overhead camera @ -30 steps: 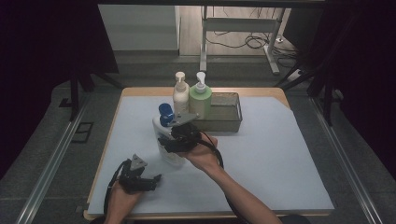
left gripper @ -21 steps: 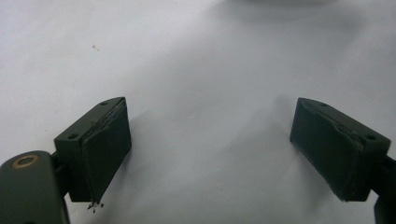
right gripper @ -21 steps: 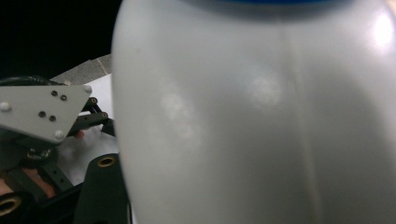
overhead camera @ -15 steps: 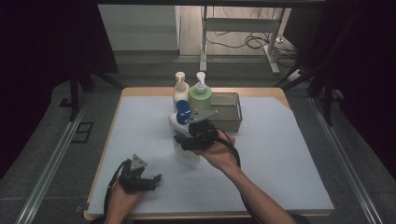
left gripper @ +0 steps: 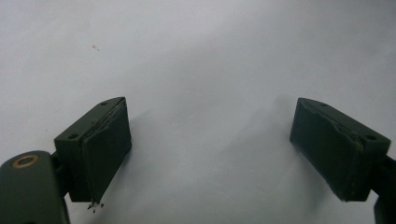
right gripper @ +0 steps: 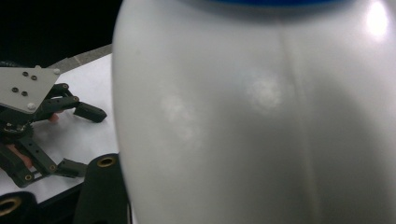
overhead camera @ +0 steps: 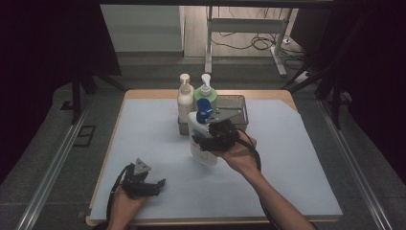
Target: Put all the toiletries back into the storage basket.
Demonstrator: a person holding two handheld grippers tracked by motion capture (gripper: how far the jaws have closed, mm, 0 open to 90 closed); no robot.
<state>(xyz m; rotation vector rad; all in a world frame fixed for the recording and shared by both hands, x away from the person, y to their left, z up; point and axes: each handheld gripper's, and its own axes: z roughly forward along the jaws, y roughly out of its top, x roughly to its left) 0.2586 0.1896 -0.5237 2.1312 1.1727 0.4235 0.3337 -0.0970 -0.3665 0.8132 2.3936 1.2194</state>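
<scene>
Right gripper (overhead camera: 203, 142) clamped on a white plastic pump bottle with a blue top (overhead camera: 201, 139), held above the pale blue table mat (overhead camera: 297, 158).
The bottle stands nearly upright between the right jaws, its white wall close before that gripper's camera; just beyond it are a dark grey rectangular tray (overhead camera: 239, 111), a cream pump bottle (overhead camera: 185, 99) and a green pump bottle (overhead camera: 206, 93). The left gripper (overhead camera: 155, 186) rests on the mat well apart from the bottle, jaws spread wide with bare mat between them.
</scene>
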